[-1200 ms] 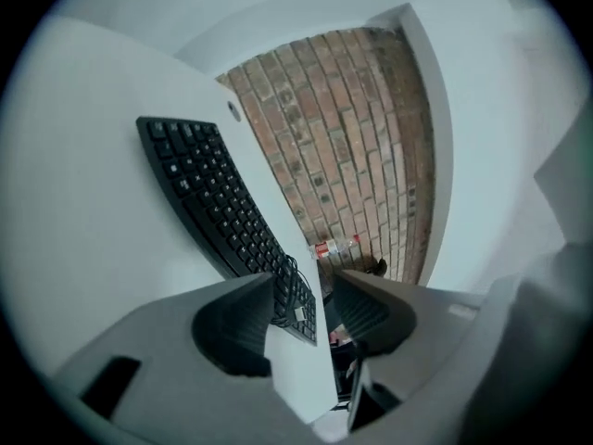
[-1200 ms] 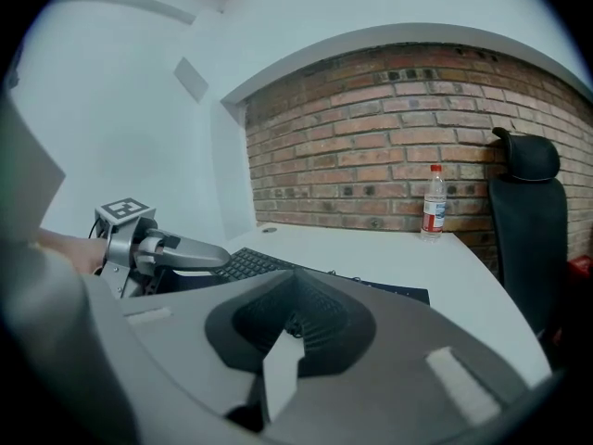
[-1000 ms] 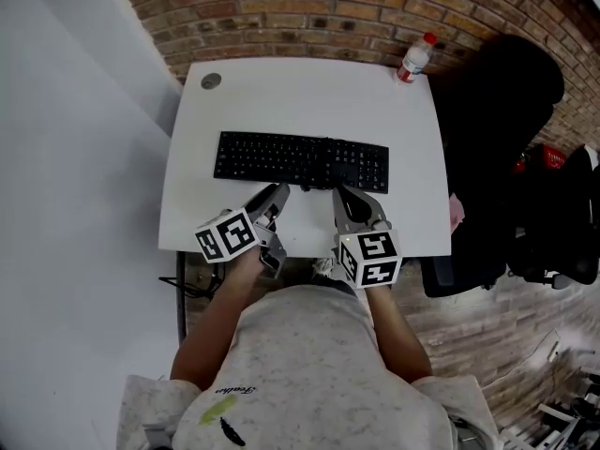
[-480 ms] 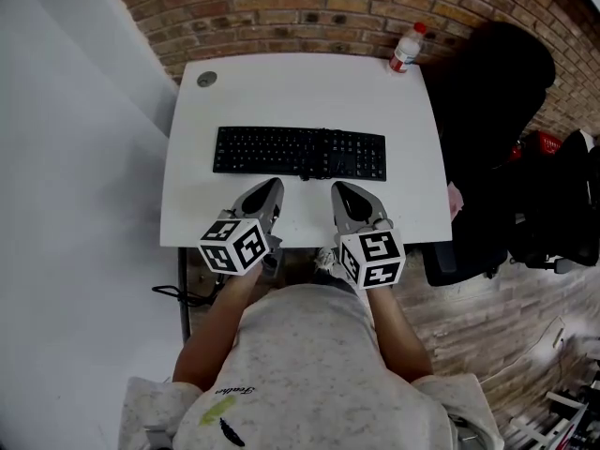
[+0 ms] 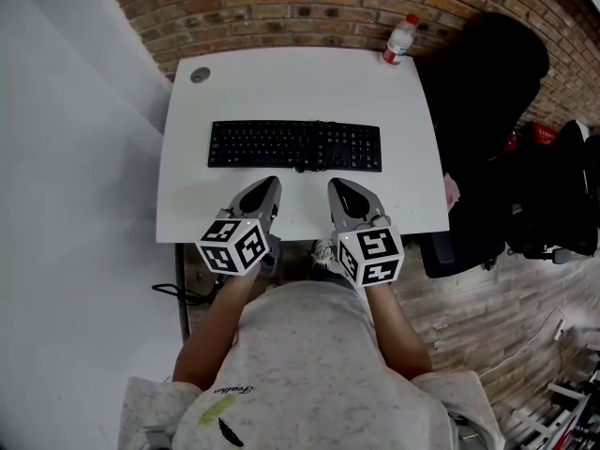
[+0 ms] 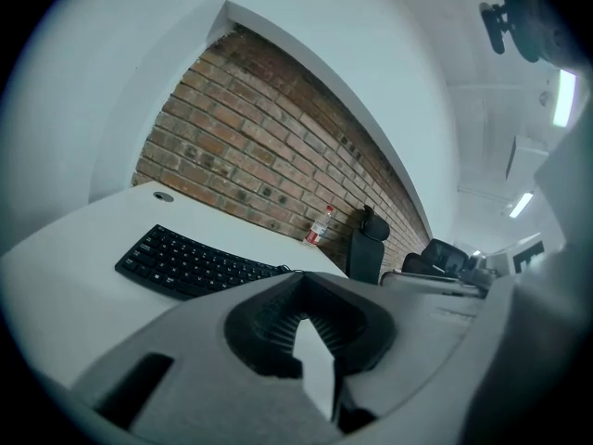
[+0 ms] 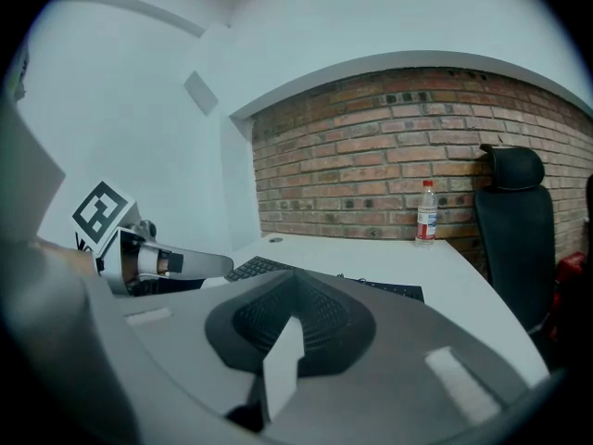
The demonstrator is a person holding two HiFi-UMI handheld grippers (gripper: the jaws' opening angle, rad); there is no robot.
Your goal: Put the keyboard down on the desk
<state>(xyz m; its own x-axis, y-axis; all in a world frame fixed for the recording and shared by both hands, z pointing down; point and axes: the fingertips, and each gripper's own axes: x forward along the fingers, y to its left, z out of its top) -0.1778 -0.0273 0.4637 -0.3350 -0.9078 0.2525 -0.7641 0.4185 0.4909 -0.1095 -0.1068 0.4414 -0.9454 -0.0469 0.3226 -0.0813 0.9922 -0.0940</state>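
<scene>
**Keyboard flat on desk; both grippers shut and empty**

Head view: the black keyboard point(image 5: 294, 145) lies flat on the white desk point(image 5: 281, 92), about mid-desk, long side parallel to the near edge. Nothing touches it.

The left gripper point(image 5: 268, 186) and right gripper point(image 5: 338, 187) sit side by side over the near strip of the desk. Their tips are just short of the keyboard's front edge and apart from it. The desk's near edge is partly covered by the grippers and their marker cubes point(image 5: 232, 244).

Left gripper view: jaws closed together, nothing between them. The gripper body cuts off the keyboard's right end.

Right gripper view: jaws likewise pressed together and empty. Most of the keyboard is hidden behind the gripper body; only two slivers of keys show above it.

Other items:
- A clear bottle point(image 5: 397, 39) with a red cap stands at the far right corner, near the brick wall point(image 5: 281, 7). Its label is too small to read.
- A round grey cap point(image 5: 200, 75) sits in the far left corner.
- A black chair point(image 5: 487, 82) stands just beside the desk's right side. Its lower part is lost in shadow.
</scene>
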